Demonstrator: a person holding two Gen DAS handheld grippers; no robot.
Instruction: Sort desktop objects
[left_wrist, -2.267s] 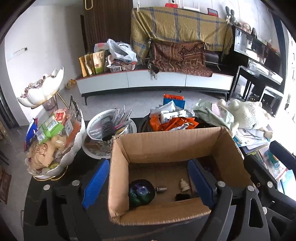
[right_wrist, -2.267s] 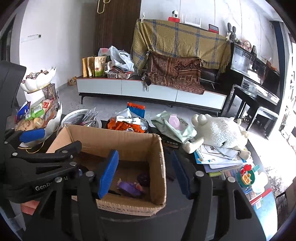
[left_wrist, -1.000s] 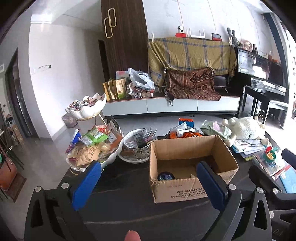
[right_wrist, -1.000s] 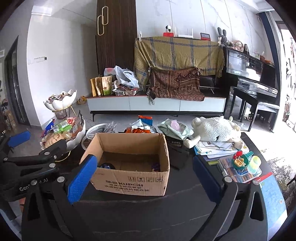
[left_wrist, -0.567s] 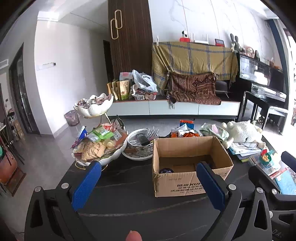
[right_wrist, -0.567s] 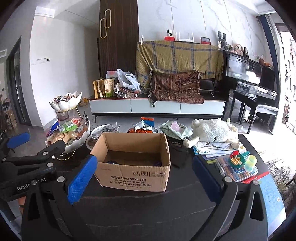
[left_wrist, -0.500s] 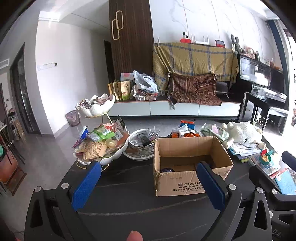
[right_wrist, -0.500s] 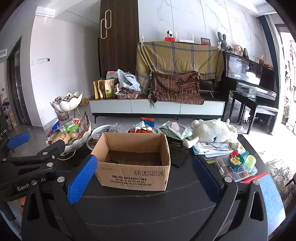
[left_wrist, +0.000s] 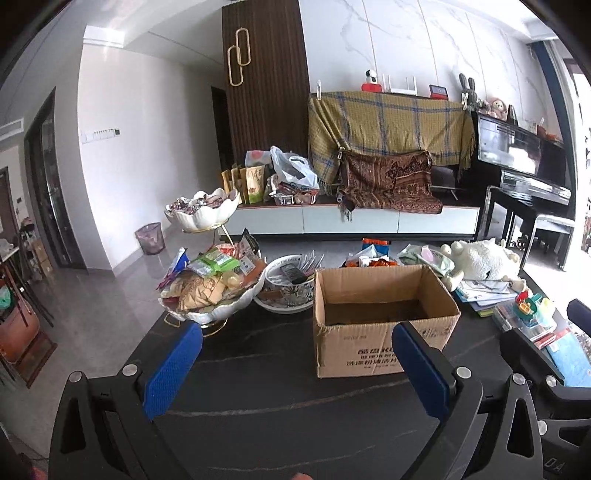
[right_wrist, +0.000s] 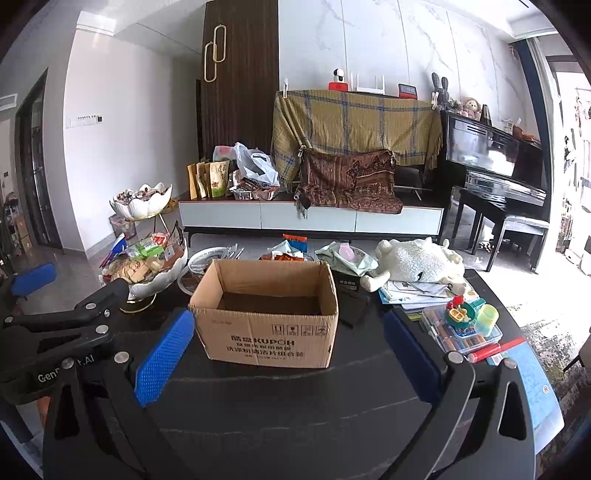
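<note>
Both your left gripper (left_wrist: 295, 369) and right gripper (right_wrist: 286, 356) gape empty; box (right_wrist: 266, 332) waits, toys (right_wrist: 461, 314) unsorted on the bench (right_wrist: 295, 406).

Both grippers hang side by side above the dark surface, pointing forward. The left gripper (left_wrist: 295, 369) has its blue-padded fingers (left_wrist: 171, 363) spread wide, nothing between them. The right gripper (right_wrist: 288, 354) is spread equally wide and empty, level with the left.
</note>
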